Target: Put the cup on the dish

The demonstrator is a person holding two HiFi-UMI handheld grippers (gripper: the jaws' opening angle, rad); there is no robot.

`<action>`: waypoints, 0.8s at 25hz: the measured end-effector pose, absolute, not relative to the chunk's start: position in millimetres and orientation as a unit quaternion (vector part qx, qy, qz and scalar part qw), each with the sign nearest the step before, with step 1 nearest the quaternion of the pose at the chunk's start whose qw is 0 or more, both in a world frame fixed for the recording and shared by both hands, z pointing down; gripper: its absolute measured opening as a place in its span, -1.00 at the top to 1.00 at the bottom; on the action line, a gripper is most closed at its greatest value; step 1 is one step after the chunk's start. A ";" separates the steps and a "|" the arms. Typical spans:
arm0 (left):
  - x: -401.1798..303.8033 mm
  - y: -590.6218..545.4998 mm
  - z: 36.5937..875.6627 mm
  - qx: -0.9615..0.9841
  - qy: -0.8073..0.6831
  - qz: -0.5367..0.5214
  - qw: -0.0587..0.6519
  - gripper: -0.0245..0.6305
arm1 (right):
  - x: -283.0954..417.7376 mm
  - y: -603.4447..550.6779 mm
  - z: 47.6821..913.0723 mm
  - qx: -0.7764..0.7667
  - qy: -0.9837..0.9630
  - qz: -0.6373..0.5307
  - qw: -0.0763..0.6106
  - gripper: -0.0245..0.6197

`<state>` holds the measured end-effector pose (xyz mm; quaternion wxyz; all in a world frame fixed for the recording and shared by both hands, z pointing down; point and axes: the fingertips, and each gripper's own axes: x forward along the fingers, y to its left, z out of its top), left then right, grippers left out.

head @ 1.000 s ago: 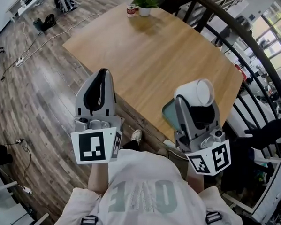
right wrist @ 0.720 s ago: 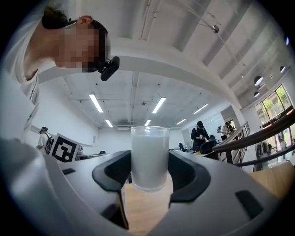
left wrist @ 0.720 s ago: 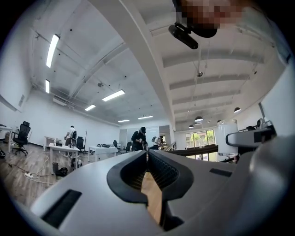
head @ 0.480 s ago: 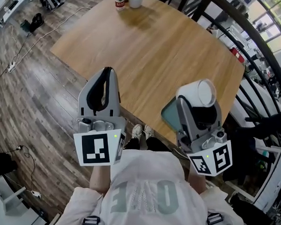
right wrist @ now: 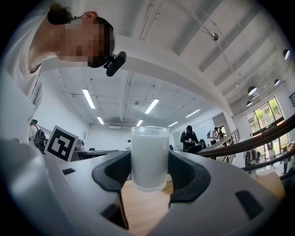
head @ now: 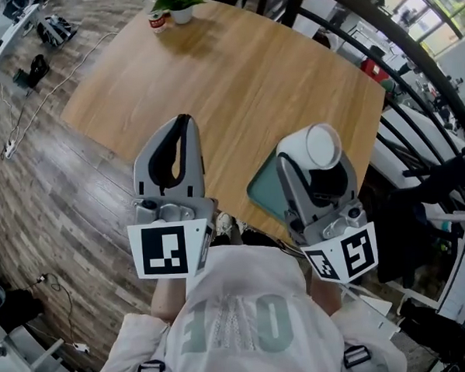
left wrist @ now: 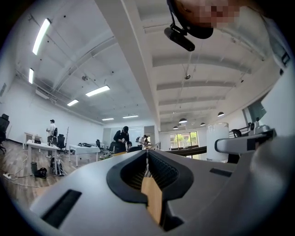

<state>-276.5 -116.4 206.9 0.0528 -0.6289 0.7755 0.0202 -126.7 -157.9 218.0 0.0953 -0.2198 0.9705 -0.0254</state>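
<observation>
Cup: frosted white cylindrical glass cup [right wrist: 149,156], centre of the right gripper view; right of centre in the head view.
Right gripper [head: 315,160]: clenched on the cup's side walls, near its base.
Left gripper [head: 177,145]: jaws pressed together, nothing between.
Dish: teal squarish dish [head: 261,191], lower centre, at the near edge of the light wooden table [head: 235,80], partly hidden by the right gripper.
Handling (judged): rigid, smooth, likely slippery and breakable, fairly light. A mid-wall hold would be steadier.

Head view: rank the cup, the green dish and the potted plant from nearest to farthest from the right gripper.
1. The cup, held between the jaws of the right gripper.
2. The green dish, on the table at its near edge, just left of that gripper.
3. The potted plant, at the table's far end.
</observation>
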 end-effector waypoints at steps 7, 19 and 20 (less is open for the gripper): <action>-220.7 -152.8 228.2 -0.721 0.691 0.052 0.021 0.86 | -99.1 -162.4 243.0 -0.302 0.949 -0.038 0.078 0.15; -88.2 -195.6 285.7 -0.841 0.541 0.002 0.002 0.86 | 34.3 -176.6 327.6 -0.498 0.865 -0.067 0.002 0.15; -79.0 -196.4 290.1 -0.848 0.531 -0.003 0.000 0.86 | 44.9 -175.0 334.8 -0.510 0.857 -0.070 -0.004 0.15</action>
